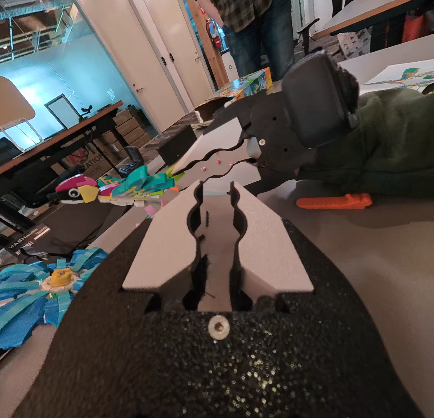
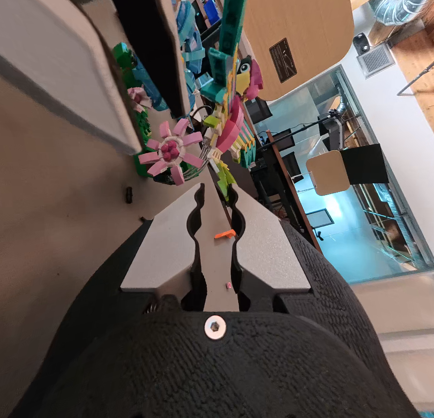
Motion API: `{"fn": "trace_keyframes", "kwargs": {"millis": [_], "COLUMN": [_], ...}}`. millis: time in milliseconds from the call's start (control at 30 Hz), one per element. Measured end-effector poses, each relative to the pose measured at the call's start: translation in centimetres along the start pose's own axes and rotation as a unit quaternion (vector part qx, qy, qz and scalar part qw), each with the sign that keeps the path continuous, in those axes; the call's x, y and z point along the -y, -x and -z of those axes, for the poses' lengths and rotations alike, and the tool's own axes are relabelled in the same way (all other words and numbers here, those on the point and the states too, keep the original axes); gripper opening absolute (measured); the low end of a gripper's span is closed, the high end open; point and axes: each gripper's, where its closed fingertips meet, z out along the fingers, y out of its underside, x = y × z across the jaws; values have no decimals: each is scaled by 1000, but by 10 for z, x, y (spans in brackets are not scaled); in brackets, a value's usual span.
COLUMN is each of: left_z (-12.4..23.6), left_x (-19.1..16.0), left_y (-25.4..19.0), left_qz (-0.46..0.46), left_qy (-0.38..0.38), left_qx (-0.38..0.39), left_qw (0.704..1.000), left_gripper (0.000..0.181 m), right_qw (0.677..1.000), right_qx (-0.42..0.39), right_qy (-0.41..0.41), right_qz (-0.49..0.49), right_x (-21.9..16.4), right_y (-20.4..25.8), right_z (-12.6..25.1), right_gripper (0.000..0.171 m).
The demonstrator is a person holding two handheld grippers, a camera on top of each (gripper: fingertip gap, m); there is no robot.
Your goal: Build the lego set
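Observation:
A Lego bird (image 1: 112, 188) with a teal wing, pink and yellow head and lime tail stands raised at the table's left edge. My left gripper (image 1: 217, 188) is open and empty, low over the grey table (image 1: 352, 277), right of the bird. My right gripper (image 1: 179, 181) reaches in from the right, open, with its tips at the bird's tail. In the right wrist view the right gripper (image 2: 217, 187) is open, and the bird (image 2: 234, 115) is just ahead with its lime tail (image 2: 225, 179) at the right fingertip. A pink Lego flower (image 2: 169, 151) stands left of the bird.
A blue Lego flower (image 1: 35, 289) lies at the left. An orange brick separator (image 1: 333, 201) lies by a green sleeve (image 1: 387, 144). Small pink pieces (image 1: 218, 161) and a black pin (image 1: 206, 219) lie on the table. A Lego box (image 1: 246, 87) and a standing person (image 1: 253, 26) are behind. Some 9 cm of space lies between my two pairs of fingers. The pink Lego flower (image 2: 169, 151) is about 5 cm from my right fingertips and 10 cm from my left. The bird (image 2: 234, 115) sits 6 cm or so from the ends of my right fingers.

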Motion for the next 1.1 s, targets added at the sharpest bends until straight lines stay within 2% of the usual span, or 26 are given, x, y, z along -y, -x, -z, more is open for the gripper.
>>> {"fn": "trace_keyframes", "kwargs": {"millis": [133,233,333,700,833,933,1100], "left_z": [1,0,-1,-1,-1,-2,-2], "left_x": [-1,-3,-6,-8,-8,-8,-9], "left_y": [3,4,4,4,4,3,3], "left_qz": [23,34,38,46,46,47,46], "left_qy": [-1,3,8,11,11,14,14], "left_qx": [0,-1,-4,-4,-5,-7,-6], "left_qw": [1000,999,999,999,999,999,999], "left_gripper": [20,20,20,20,20,20,20], "right_qw": [1000,1000,1000,998,999,997,993], "right_qx": [9,-13,10,48,25,45,77], "right_qy": [0,-21,-5,14,-7,11,28], "right_qz": [-1,-10,-23,-37,-45,-70,-90], "right_x": [1,8,1,-7,0,-9,-15], "right_y": [3,-6,-1,9,-1,3,12], "right_z": [1,3,-3,-7,-6,-12,-15], "right_gripper": [20,39,48,38,53,62,60]}}
